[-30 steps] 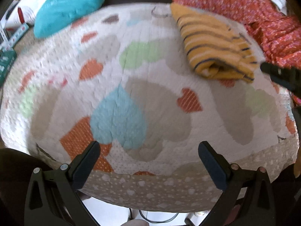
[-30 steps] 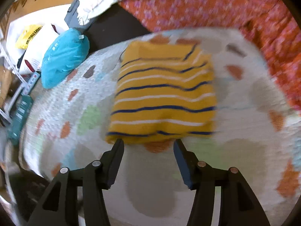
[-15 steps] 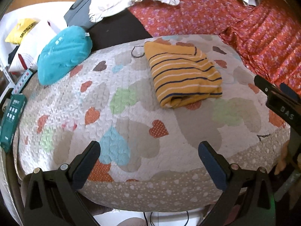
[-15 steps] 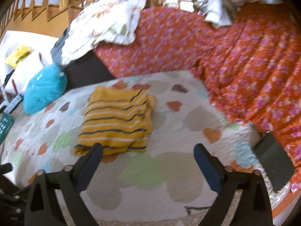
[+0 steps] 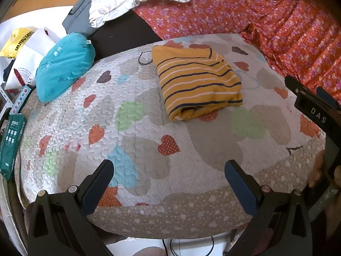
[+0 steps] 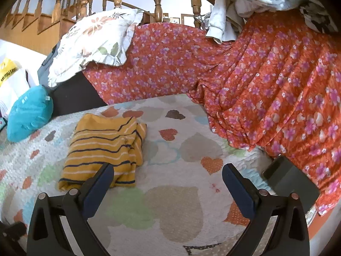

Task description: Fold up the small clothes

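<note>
1. Change over the last second: both cameras have pulled back from the striped shirt (image 5: pixel 197 83). A second ago the right view was close over it with the fingers fairly narrow; now the shirt sits farther off and the whole quilt (image 5: pixel 149 132) is in frame.
2. Right gripper (image 6: pixel 167 183) has gone from narrow to wide over that second. Left gripper (image 5: pixel 168 179) was wide throughout and is wide now.
3. Shirt position: folded into a compact rectangle, lying flat on the far part of the quilt, right of the teal pillow (image 5: pixel 64 66) and near the orange flowered cloth (image 5: pixel 287 32). One loose layer shows at the near edge in the left view — the fold is not perfectly tidy.
4. Fingers, left: spread wide, nothing between them, hanging over the near edge of the quilt; no contact visible.
5. Fingers, right: spread wide, empty. The left finger (image 6: pixel 97 189) overlaps the shirt's near corner in the picture only — cannot tell if it touches; it looks apart.
6. Judgement: release and retreat suggest this shirt is done. Next step likely fetching another garment from the pile at far right; none is in hand yet
</note>
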`<state>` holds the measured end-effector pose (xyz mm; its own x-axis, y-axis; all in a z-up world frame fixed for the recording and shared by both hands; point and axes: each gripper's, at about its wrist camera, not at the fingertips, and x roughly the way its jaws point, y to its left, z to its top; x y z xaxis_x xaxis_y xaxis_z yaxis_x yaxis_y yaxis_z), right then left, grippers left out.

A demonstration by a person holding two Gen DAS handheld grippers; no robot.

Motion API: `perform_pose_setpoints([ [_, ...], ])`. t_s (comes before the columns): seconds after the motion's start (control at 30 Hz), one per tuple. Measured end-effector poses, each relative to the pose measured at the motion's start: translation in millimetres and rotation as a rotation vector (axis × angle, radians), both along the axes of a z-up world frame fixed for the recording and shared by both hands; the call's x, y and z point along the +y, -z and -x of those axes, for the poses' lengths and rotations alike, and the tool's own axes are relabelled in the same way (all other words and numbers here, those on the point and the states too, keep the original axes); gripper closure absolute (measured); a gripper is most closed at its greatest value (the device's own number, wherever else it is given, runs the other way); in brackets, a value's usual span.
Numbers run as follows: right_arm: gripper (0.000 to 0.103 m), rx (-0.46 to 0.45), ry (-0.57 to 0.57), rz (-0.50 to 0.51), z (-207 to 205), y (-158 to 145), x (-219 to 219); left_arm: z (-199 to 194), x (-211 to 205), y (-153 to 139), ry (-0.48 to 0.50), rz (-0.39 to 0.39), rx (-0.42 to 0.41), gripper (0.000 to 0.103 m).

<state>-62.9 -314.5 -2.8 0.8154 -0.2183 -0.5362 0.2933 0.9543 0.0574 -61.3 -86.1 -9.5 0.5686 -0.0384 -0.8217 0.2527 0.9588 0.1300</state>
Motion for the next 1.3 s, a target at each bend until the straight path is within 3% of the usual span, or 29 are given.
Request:
perform_pose_setpoints([
  [0.37, 0.000, 0.045, -0.040, -0.003, -4, 8, 16, -2, 6, 8, -0.014, 0.018, 0.024, 0.000],
  [0.5, 0.000, 0.018, -0.007, 0.052, 1, 5, 22, -1, 9, 8, -0.020, 0.029, 0.018, 0.000],
  [0.67, 0.000, -0.027, -0.001, 0.060, 5, -5, 24, -2, 21, -11, -0.044, 0.070, -0.050, 0.000],
  [0.83, 0.000, -0.149, 0.078, 0.095, 13, -27, 28, -2, 36, -42, -0.096, 0.081, -0.167, 0.000],
  [1.0, 0.000, -0.085, 0.053, 0.034, -11, -30, 26, -12, 45, -64, -0.112, 0.135, -0.195, 0.000],
  [1.1, 0.000, -0.060, 0.025, 0.006, -22, -27, 29, -15, 43, -73, -0.102, 0.129, -0.228, 0.000],
  [1.17, 0.000, -0.030, -0.026, -0.032, -28, -23, 32, -20, 42, -73, -0.079, 0.149, -0.201, 0.000],
  [1.3, 0.000, 0.034, -0.126, -0.119, -33, -6, 41, -32, 37, -55, -0.058, 0.203, -0.072, 0.000],
])
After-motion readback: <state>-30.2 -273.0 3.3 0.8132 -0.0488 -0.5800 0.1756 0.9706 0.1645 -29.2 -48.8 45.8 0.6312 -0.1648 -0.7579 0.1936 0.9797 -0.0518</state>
